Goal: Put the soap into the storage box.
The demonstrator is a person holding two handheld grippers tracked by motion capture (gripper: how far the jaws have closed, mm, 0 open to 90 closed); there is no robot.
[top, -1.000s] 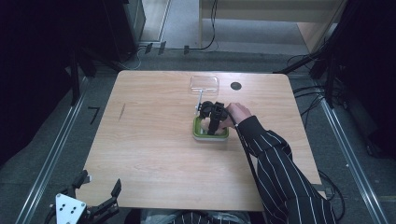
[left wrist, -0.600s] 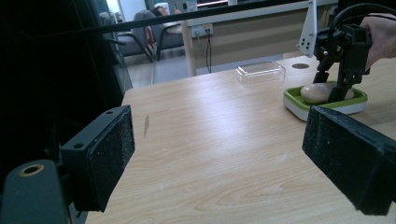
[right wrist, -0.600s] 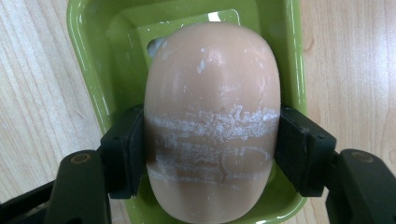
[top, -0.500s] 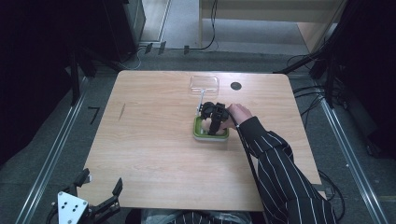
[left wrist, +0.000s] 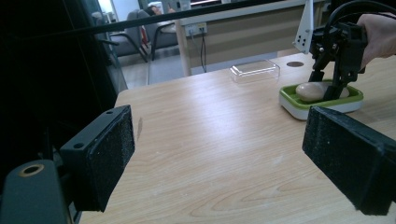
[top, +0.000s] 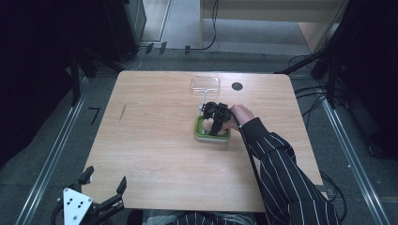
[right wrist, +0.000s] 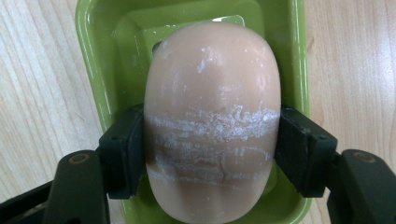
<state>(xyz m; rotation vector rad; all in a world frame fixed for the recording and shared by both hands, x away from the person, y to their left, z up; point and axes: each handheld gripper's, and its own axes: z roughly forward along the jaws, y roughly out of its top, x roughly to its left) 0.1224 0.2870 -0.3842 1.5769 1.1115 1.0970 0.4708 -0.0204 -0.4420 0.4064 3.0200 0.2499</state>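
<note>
A beige oval bar of soap (right wrist: 212, 126) lies in a green soap dish (right wrist: 95, 60) on the wooden table. My right gripper (right wrist: 211, 151) points straight down into the dish, its two black pads pressed against the soap's sides. From above, that gripper (top: 215, 123) covers most of the dish (top: 201, 136), right of the table's middle. In the left gripper view the soap (left wrist: 314, 91) shows in the dish (left wrist: 299, 105) under the right gripper (left wrist: 332, 83). My left gripper (top: 105, 190) hangs open just off the table's near left edge, nothing between its pads (left wrist: 109, 154).
A clear plastic lid (top: 205, 83) lies behind the dish toward the far edge, also seen as the lid (left wrist: 255, 71). A round cable hole (top: 237, 86) sits beside it. A striped sleeve (top: 281, 168) crosses the table's right side.
The right gripper has stayed over the dish, shifting barely at all. The left gripper holds its place off the near left edge.
</note>
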